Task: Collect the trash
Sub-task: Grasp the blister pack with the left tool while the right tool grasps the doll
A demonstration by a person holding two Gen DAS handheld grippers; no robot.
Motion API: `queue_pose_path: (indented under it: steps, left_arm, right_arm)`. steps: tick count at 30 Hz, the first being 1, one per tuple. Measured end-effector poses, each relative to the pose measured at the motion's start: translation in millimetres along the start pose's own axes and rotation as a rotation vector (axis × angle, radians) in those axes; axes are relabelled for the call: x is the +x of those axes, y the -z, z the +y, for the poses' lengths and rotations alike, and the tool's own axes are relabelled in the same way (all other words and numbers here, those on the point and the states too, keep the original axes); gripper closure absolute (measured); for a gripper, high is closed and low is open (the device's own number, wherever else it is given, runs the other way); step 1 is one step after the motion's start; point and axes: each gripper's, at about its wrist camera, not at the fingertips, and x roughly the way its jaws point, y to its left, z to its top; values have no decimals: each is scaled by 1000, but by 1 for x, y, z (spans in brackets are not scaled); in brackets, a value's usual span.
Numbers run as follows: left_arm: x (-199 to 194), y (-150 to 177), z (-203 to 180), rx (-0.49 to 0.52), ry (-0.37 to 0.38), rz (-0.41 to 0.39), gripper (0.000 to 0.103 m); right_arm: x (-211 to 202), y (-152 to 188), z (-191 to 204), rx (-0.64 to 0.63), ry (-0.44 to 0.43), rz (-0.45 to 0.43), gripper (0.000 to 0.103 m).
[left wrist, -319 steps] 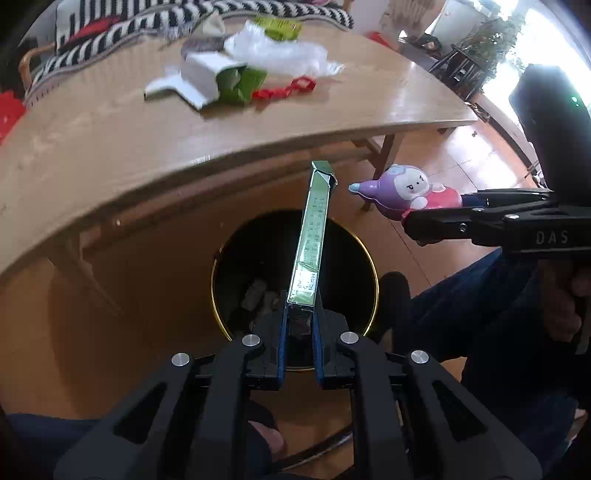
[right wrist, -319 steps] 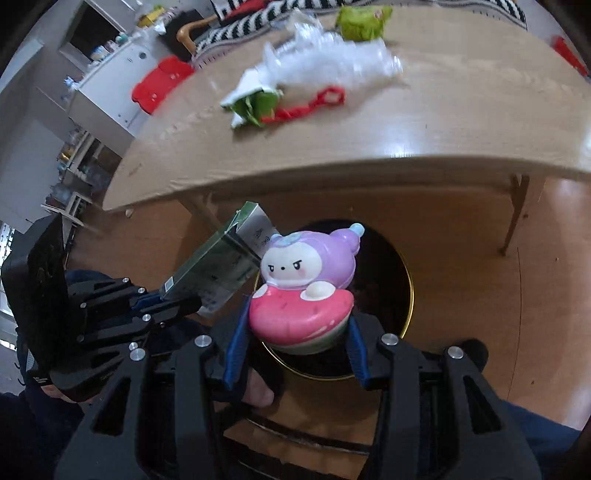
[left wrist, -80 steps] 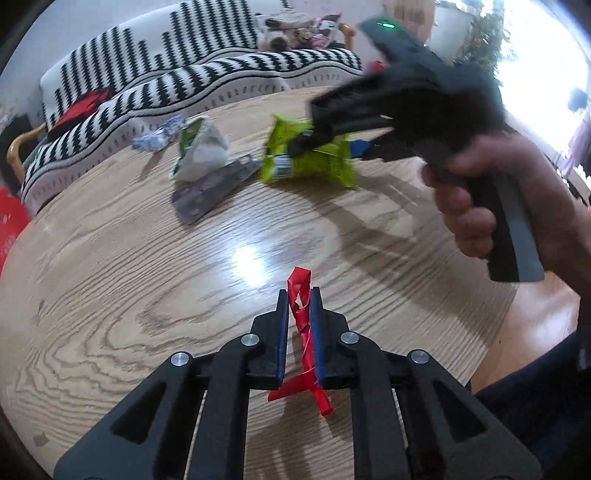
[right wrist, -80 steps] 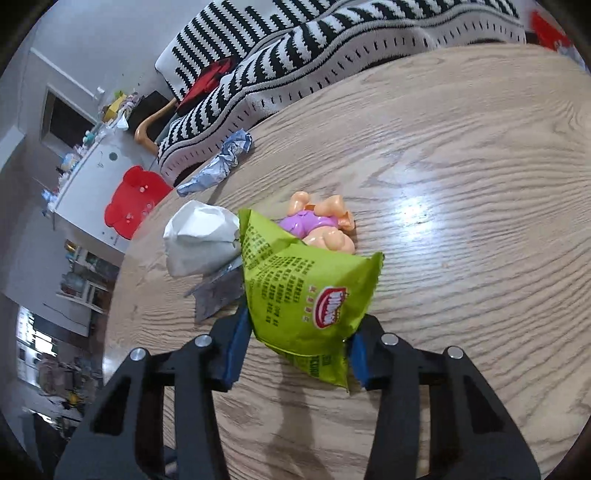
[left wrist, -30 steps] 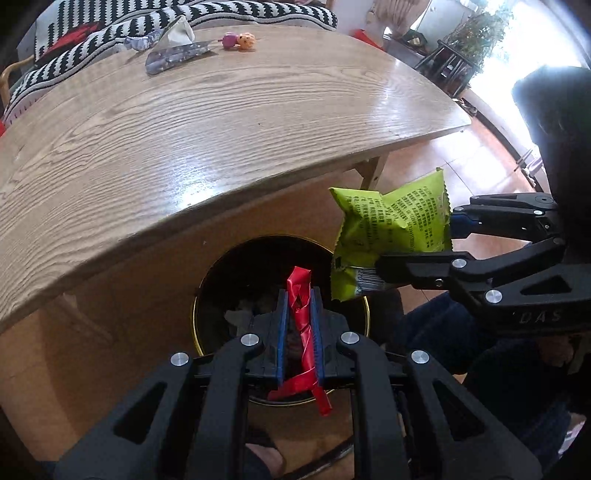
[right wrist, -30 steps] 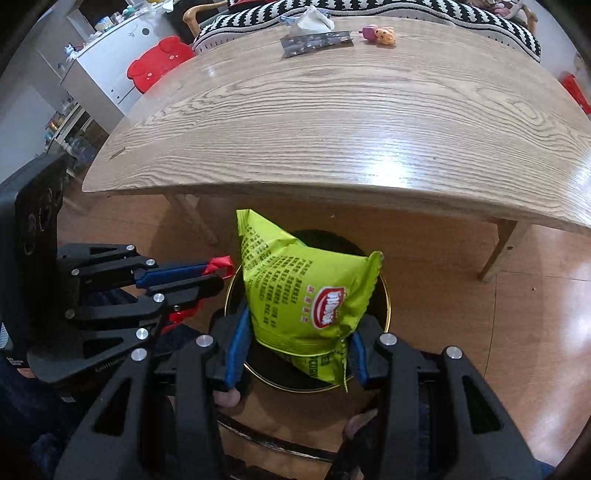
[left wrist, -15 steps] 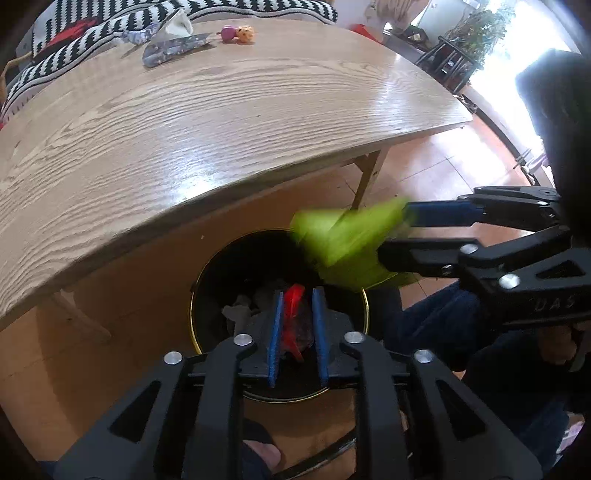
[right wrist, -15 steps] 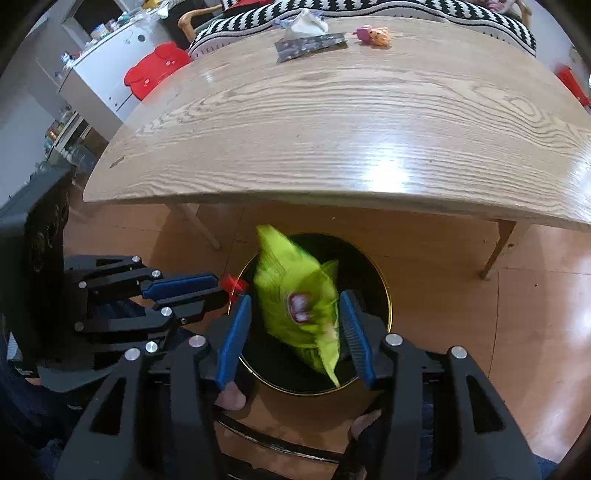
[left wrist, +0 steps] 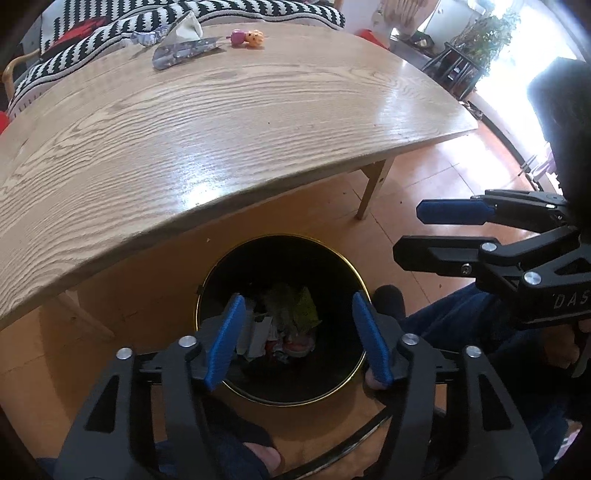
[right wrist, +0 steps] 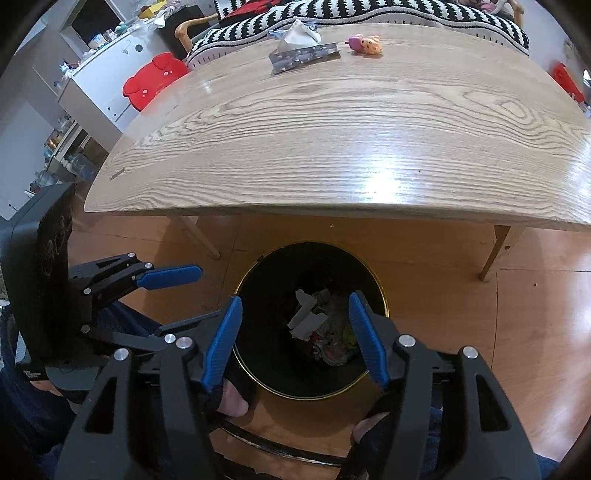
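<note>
1. Both loads have dropped since a second ago: the left hand-held gripper [left wrist: 297,332] and right hand-held gripper [right wrist: 294,338] now hang spread wide and empty over the bin [left wrist: 347,266], where the green snack bag [left wrist: 306,308] lies among other rubbish.
2. Left to collect, I judge: a silver wrapper [right wrist: 304,57] and crumpled white paper [right wrist: 299,35] at the surface's [right wrist: 332,147] far edge, beside a small toy [right wrist: 365,44].
3. Behind stands a striped sofa [right wrist: 369,14]; the floor [right wrist: 535,314] is orange-brown.

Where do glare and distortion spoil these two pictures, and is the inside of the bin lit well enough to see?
Left wrist view: the window is blown out white, the table shows a glare patch, and its edge bows from fisheye. Right wrist view: similar glare on the table, and the bin interior is dark, its trash only dimly readable.
</note>
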Motion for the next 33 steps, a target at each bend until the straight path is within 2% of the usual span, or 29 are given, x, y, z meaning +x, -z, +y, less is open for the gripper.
queue_pose_path:
  steps: [3,8,10,12,16,21,26,30,33]
  left_arm:
    - [-9,-1,1,-5,3,-35,25]
    - [-29,-11,4,3,-9,-108,13]
    - [-35,-21,8,15,-36,-132,11]
    - [-40,-40,15,37,-95,-160,11]
    - [-42,-83,38,47,-171,-208,11]
    - [-19,-151,77,39,-221,-237,11]
    - [10,-202,108,6,-244,-260,11]
    - [34,-228,120,22,-229,-260,11]
    - [53,-241,127,42,-261,-246,11]
  right_arm:
    - [-6,-1,1,-1,-11,-26,35]
    - [-28,-16,1,3,-34,-104,29]
    - [-35,-27,-3,21,-37,-129,25]
    - [-42,-47,-9,35,-16,-158,24]
    - [-46,-100,-27,80,22,-207,24]
    - [-21,-177,-53,125,34,-223,23]
    - [22,-244,-84,184,77,-226,23]
    - [53,-277,-104,228,56,-203,23]
    - [77,-292,-114,256,34,-179,23]
